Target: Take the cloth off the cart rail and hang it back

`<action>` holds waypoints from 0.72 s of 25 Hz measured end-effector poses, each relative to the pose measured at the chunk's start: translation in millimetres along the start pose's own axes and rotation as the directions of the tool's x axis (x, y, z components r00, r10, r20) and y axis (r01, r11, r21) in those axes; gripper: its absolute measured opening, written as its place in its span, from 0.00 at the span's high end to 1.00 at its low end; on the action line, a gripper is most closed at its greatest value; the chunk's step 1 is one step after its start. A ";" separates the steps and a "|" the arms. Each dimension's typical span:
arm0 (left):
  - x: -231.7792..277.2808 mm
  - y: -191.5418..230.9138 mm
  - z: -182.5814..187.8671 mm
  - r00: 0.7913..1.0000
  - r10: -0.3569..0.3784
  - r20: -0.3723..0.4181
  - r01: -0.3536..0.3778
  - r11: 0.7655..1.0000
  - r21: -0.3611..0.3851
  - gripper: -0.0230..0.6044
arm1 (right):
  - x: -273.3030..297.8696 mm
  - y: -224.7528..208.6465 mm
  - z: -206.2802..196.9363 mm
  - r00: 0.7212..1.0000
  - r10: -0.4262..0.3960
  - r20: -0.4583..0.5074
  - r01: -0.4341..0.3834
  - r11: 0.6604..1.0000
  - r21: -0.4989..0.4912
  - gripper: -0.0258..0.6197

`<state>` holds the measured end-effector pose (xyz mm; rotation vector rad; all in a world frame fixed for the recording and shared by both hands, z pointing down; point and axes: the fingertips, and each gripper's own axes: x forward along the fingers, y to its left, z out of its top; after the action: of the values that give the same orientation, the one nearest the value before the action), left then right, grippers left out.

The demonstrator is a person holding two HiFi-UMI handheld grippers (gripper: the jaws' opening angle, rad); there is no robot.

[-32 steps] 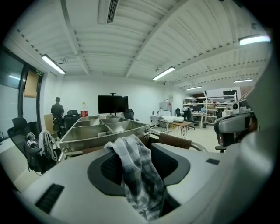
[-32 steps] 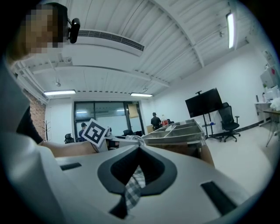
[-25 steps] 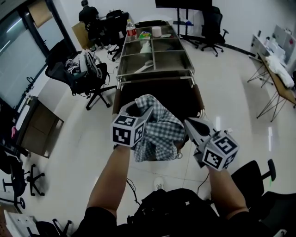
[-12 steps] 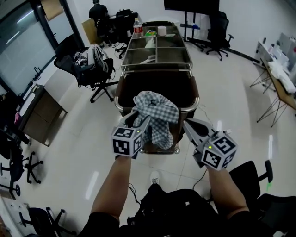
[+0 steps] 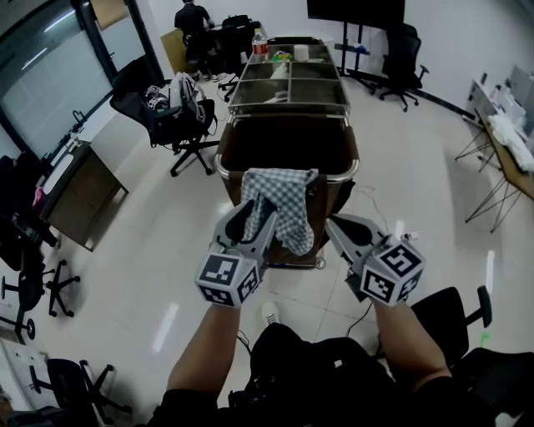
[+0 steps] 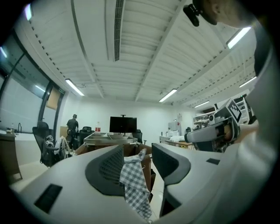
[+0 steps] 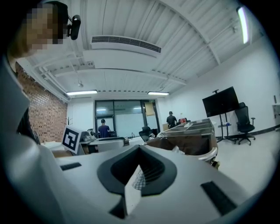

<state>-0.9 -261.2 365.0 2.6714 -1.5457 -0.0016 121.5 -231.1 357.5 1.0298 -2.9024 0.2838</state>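
Note:
A blue-and-white checked cloth (image 5: 282, 200) hangs draped over the near chrome rail (image 5: 337, 176) of the brown cart (image 5: 288, 142). My left gripper (image 5: 253, 219) sits just in front of the cloth's lower left edge. Its jaws are closing, and its pads do not press on anything. In the left gripper view the cloth (image 6: 133, 179) shows in the gap between the left gripper's (image 6: 138, 149) jaws, hanging from the cart beyond them. My right gripper (image 5: 335, 225) hovers to the right of the cloth, shut and apart from it; in its own view the right gripper (image 7: 138, 153) holds nothing.
Behind the cart stands a steel compartment trolley (image 5: 250, 98) with a bottle (image 5: 259, 46) at its far end. Office chairs (image 5: 179, 113) stand left, a cabinet (image 5: 79, 183) farther left, another chair (image 5: 455, 317) near right. A person (image 5: 193, 21) stands at the back.
The cloth was bunched up above the cart at the left gripper; now it hangs spread over the rail. Both grippers have drawn back toward me and lower.

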 end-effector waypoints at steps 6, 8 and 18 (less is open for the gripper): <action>-21.3 7.2 9.3 0.998 -0.032 0.050 0.033 0.999 -0.010 0.88 | -2.0 12.5 -3.7 0.998 -0.060 0.003 0.060 0.998 -0.019 0.93; -25.7 13.6 6.1 0.998 -0.041 0.049 0.042 0.999 -0.013 0.96 | 0.0 10.4 -8.7 0.994 -0.109 -0.002 0.109 0.994 -0.011 0.93; -71.4 47.5 -12.1 0.975 -0.218 -0.045 0.219 0.976 0.019 0.96 | 24.7 51.0 -34.1 0.917 -0.397 0.040 0.392 0.916 0.084 0.94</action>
<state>-77.3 -222.4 377.4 2.8247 -1.2407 0.0637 69.7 -201.2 385.7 1.6246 -2.6579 0.3460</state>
